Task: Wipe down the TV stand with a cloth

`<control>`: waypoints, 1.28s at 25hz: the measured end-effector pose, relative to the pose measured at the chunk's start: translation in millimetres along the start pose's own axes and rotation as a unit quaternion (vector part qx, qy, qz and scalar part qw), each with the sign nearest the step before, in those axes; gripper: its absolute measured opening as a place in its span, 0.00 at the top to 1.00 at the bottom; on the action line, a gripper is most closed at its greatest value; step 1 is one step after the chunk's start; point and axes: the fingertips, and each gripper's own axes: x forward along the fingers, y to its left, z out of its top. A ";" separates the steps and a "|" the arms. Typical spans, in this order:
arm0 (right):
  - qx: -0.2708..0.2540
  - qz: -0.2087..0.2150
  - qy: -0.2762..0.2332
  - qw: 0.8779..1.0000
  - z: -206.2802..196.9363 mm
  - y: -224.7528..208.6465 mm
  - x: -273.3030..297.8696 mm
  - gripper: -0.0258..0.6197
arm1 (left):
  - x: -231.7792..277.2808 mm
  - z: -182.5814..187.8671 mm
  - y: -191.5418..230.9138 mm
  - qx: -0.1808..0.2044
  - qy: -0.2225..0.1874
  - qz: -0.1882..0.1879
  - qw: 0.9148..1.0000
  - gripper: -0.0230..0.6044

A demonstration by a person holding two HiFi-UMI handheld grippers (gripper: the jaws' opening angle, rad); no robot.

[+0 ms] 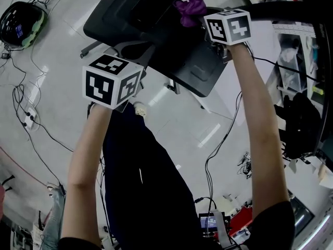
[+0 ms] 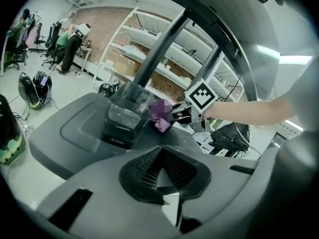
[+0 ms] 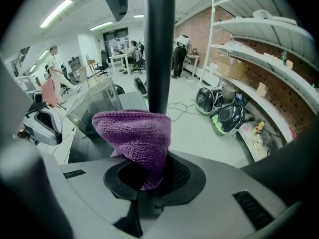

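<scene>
The black TV stand base (image 1: 171,46) lies on the floor at the top of the head view, with a dark post (image 3: 160,44) rising from it. A purple cloth (image 1: 190,7) is bunched at the base's far side, beside the post. My right gripper (image 1: 202,15) is shut on that cloth (image 3: 134,138), which sticks up out of the jaws (image 3: 149,176). From the left gripper view, the cloth (image 2: 160,117) and right gripper (image 2: 179,114) sit just past a dark block (image 2: 124,116) on the base (image 2: 70,128). My left gripper (image 1: 120,61) hovers near the base's front edge, jaws (image 2: 162,148) shut and empty.
A helmet (image 1: 21,22), cables and a power strip (image 1: 28,116) lie on the floor at left. A black bag (image 1: 299,124) hangs at right. The person's dark trouser leg (image 1: 140,176) stands below the base. White shelves (image 2: 164,59) line the brick wall; people work far off.
</scene>
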 end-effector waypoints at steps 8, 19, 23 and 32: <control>0.028 -0.031 0.005 0.999 -41.5 -13.3 -19.4 0.83 | 17.5 -5.1 -27.6 0.009 0.008 -0.016 1.000 0.95; 0.037 -0.054 0.009 0.998 -90.8 -28.3 -50.9 0.83 | 36.0 -14.8 -59.3 0.017 0.020 -0.034 0.999 0.95; 0.050 -0.066 0.015 0.996 -109.7 -39.2 -63.3 0.83 | 43.4 -17.6 -72.3 0.021 0.025 -0.044 0.999 0.95; 0.086 -0.101 0.032 0.991 -141.0 -57.9 -75.8 0.83 | 54.0 -21.7 -75.7 0.019 0.036 -0.065 0.997 0.95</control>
